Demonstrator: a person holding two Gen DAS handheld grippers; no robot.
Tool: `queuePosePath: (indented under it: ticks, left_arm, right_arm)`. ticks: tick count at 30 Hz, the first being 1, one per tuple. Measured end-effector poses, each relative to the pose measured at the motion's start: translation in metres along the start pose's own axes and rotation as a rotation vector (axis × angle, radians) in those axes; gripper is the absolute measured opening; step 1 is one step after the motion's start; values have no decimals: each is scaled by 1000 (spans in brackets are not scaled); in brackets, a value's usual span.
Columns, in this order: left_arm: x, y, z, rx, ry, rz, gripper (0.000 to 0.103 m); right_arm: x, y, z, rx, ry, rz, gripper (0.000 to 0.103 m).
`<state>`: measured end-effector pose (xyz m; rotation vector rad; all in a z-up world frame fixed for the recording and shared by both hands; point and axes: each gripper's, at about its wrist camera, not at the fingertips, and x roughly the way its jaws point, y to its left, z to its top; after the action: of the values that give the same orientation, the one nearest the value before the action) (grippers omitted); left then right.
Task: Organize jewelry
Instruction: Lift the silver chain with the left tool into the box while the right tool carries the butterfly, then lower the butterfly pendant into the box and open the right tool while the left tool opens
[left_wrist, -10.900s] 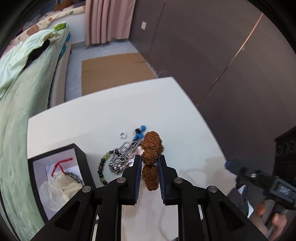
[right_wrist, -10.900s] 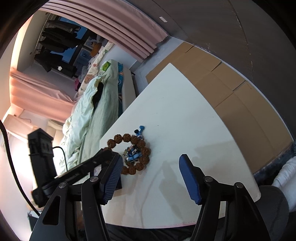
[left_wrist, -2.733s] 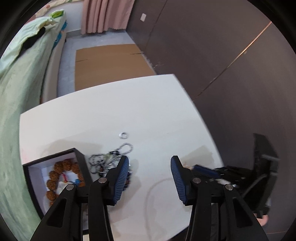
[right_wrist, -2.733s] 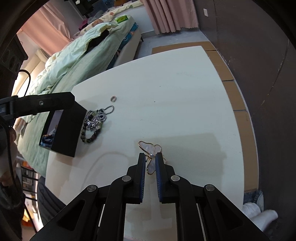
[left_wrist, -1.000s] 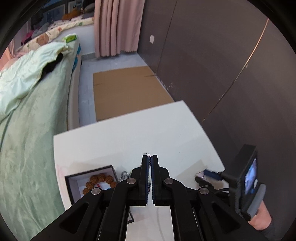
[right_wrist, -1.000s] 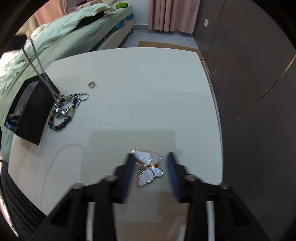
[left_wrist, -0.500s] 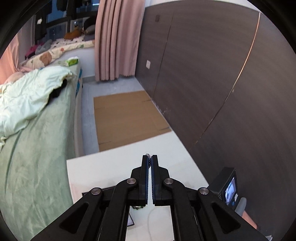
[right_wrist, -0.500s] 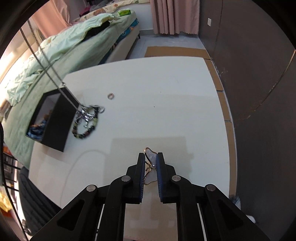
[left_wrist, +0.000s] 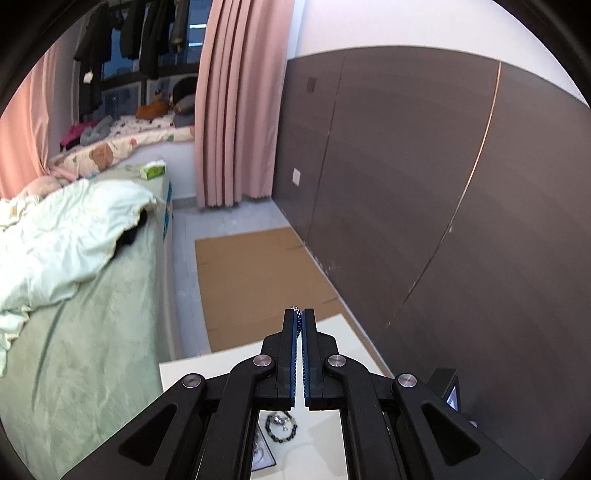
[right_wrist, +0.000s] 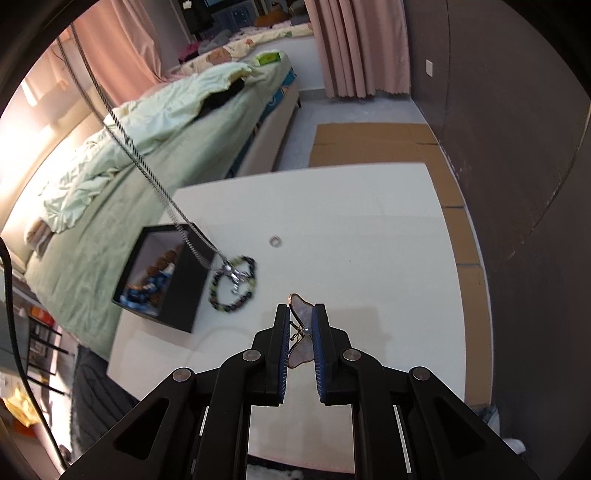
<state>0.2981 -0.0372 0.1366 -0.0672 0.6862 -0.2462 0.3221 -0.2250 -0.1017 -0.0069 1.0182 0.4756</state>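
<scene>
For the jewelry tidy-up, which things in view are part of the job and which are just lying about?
Part of the job:
- silver chain, pinched in the left hand-held gripper
- butterfly brooch, in the right hand-held gripper
- beaded bracelet
- small ring
- black box

Just lying about:
- bed
- cardboard
- curtain

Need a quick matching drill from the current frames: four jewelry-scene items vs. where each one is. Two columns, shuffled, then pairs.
1. butterfly brooch
2. ball chain
3. small ring
4. brown bead bracelet

A. inside the black box
B. lying alone on the white table
C. between the right tool's pads
D. hanging taut from above, pendant over the dark bead bracelet

Pairs: 1-C, 2-D, 3-B, 4-A
</scene>
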Motion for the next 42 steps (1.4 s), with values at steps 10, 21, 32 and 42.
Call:
queuePosePath:
  ticks: [10, 21, 32, 42]
  left_arm:
    - [-50, -5, 34, 28, -103, 22, 2]
    - [-81, 16, 44, 23, -153, 71, 2]
    - [-43, 50, -2, -29, -50, 64, 2]
    - [10, 81, -61, -90, 62, 3, 2]
  right_arm:
    - [-27, 16, 13, 4, -75, 45, 13]
    - [-44, 40, 27, -3, -130, 99, 13]
    - [-31, 57, 27, 0, -118, 147, 13]
    - [-11, 70, 29, -3, -91, 156, 13]
